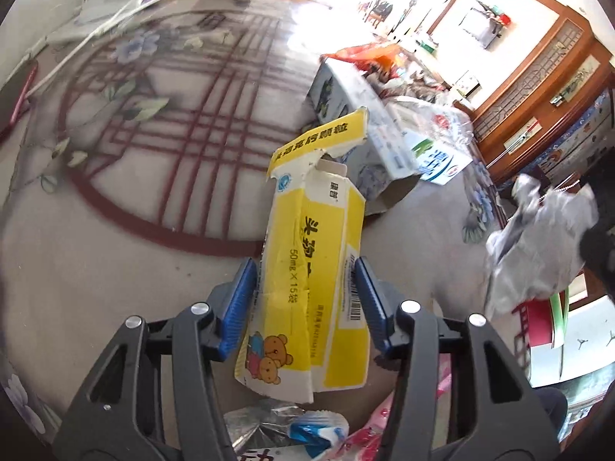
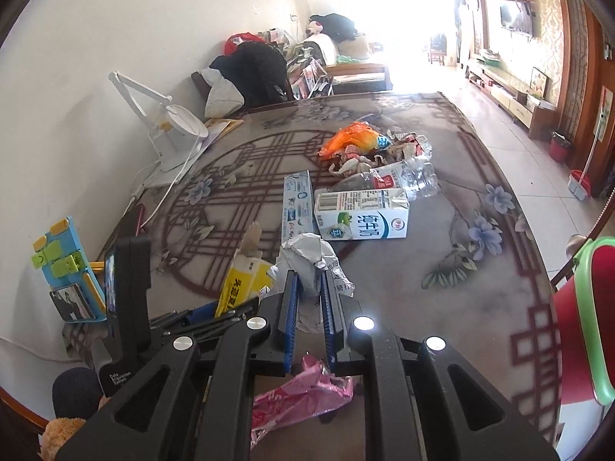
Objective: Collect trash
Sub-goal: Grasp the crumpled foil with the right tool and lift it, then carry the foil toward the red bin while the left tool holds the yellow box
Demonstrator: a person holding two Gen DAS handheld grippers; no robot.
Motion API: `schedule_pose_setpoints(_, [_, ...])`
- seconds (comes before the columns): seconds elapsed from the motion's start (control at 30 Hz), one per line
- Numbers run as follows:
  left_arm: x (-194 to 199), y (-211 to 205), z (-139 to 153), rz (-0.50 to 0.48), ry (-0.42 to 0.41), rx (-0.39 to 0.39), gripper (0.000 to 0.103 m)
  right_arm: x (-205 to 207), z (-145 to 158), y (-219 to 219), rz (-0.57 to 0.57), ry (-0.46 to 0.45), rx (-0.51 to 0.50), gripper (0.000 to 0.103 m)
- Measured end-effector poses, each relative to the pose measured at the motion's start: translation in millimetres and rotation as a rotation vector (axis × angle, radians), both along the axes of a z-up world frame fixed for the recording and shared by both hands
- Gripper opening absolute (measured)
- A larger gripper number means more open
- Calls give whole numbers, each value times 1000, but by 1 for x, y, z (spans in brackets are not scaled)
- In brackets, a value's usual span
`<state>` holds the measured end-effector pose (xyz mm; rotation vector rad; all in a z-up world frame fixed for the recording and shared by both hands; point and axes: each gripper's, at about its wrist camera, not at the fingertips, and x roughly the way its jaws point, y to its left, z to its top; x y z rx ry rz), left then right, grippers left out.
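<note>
**Yellow carton and crumpled paper both lifted off the table**

Left to right. At 9 o'clock on the table (image 2: 461, 269): white desk lamp (image 2: 173, 130) and blue-yellow phone stand (image 2: 65, 269), parked against the wall, clear of the rubbish.

Left gripper (image 1: 305, 299): blue pads either side of yellow medicine carton (image 1: 311, 269), roughly mid-length; torn flap pointing to 12 o'clock. Pads look close against the flattened sides, so held, probably a light pinch because crushed card gives easily. Carried tilted, likely for transfer to the collecting spot.

Centre, 12 o'clock: uncollected pile of toothpaste box (image 2: 298, 203), milk carton (image 2: 361, 213), clear bottle (image 2: 403, 176), orange bag (image 2: 353, 134) and wrappers, clustered together, well apart from both grippers.

Right gripper (image 2: 307, 299): narrow, clamped on crumpled grey-white paper wad (image 2: 307, 257), bulging out above the fingertips. Tight closure needed since thin paper slips.

Below, 6 o'clock: pink plastic bag (image 2: 303, 395), apparently the dump spot.

At 3 o'clock: red chair with green rim (image 2: 588, 330), beside table edge.
</note>
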<state>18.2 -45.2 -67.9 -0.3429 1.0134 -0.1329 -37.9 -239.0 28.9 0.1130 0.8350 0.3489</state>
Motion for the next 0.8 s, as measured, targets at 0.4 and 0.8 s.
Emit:
schedule_pose_setpoints(0.4, [-4,-4,21,-6,-83,25,51,-7,-6,-10,-34,15,26,12])
schedule_pose_setpoints(0.8, [-9,-15,36,-36,-157,43,51,-9,-14,-35,-93,24,43,12])
